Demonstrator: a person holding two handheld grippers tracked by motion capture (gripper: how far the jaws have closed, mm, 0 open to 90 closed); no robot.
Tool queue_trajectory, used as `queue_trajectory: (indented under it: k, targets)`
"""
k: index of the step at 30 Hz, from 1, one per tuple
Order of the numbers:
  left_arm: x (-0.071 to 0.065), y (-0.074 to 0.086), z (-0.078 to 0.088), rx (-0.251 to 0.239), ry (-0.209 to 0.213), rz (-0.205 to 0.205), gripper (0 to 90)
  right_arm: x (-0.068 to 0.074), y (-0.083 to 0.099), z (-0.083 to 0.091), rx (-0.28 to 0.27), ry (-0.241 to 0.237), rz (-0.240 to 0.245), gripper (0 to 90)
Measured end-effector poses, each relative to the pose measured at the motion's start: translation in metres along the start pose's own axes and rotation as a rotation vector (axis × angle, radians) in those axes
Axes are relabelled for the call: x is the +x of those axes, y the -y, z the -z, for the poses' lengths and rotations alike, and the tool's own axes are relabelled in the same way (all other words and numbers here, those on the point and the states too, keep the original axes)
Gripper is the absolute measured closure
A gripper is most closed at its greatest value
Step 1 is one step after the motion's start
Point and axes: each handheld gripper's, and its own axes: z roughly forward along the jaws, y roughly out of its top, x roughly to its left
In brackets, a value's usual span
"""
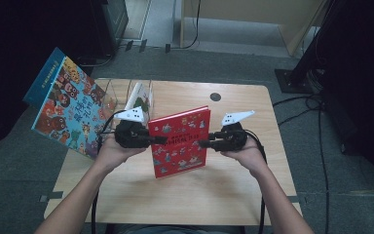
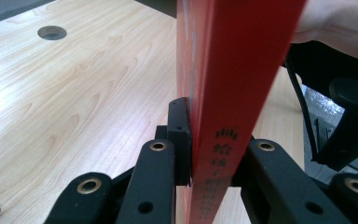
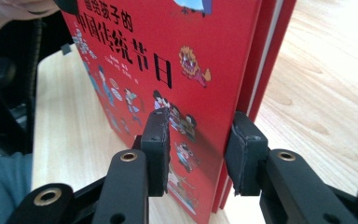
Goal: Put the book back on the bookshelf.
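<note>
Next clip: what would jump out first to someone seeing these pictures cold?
The red picture book, held upright over the middle of the wooden table, with the left gripper clamped on its spine edge and the right gripper straddling its opposite edge. Next, a big colourful book tilts beyond the table's left edge, beside a clear rack holding another book.
</note>
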Motion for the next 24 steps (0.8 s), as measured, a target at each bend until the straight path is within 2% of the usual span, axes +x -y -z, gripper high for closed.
queue_trajectory:
  k: [7,9,11,13,15,18,20,24]
  targets:
    - [0.004,-0.001,0.002,0.037,-0.008,0.021,79.1,-0.001,0.012,-0.004,-0.076,0.049,-0.032,63.1]
    - [0.003,-0.002,0.004,0.058,-0.014,0.004,79.2,-0.002,0.016,-0.005,-0.09,0.063,-0.042,60.8]
    - [0.002,-0.003,0.005,0.078,-0.01,-0.006,79.5,-0.004,0.02,-0.006,-0.079,0.093,-0.038,60.0]
    - [0.001,-0.006,0.005,0.1,-0.008,-0.009,78.9,-0.006,0.022,-0.007,-0.084,0.091,-0.054,59.2]
    - [0.0,-0.009,0.006,0.114,-0.006,-0.013,78.7,-0.004,0.023,-0.011,-0.096,0.08,-0.051,59.2]
    - [0.0,-0.016,0.011,0.113,-0.004,0.006,77.2,-0.001,0.021,-0.015,-0.097,0.07,-0.04,61.0]
    - [-0.001,-0.02,0.013,0.141,-0.018,0.008,77.3,0.0,0.02,-0.017,-0.091,0.066,-0.039,61.1]
    - [-0.001,-0.03,0.014,0.19,-0.01,0.018,76.8,0.002,0.019,-0.017,-0.088,0.07,-0.043,61.1]
